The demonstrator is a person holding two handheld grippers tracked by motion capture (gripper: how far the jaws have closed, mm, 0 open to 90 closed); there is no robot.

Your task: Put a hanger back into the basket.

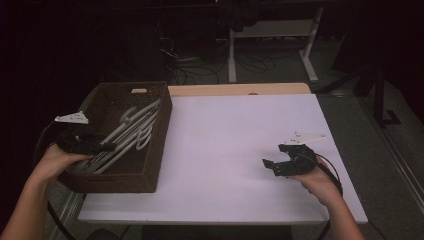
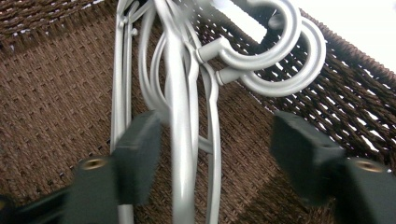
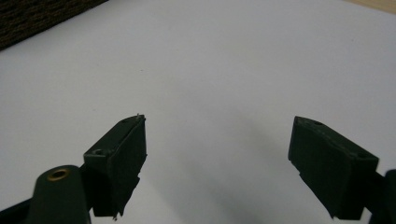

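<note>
- White tabletop (image 1: 235, 150) bears a brown woven basket (image 1: 155, 150) of grey hangers (image 2: 180, 140).
- Left gripper (image 2: 215, 149) spread wide around hangers; withdraw straight up.
- Right gripper (image 3: 217, 158) gapes empty, well apart.

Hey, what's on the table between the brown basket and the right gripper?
Nothing: in the high view, the white tabletop is bare between the woven basket holding the grey hangers and the right gripper, whose jaws stand open.

Table (image 1: 235, 150): white top — wooden strip at far edge
Basket (image 1: 155, 150): brown, woven — at table's left edge
</note>
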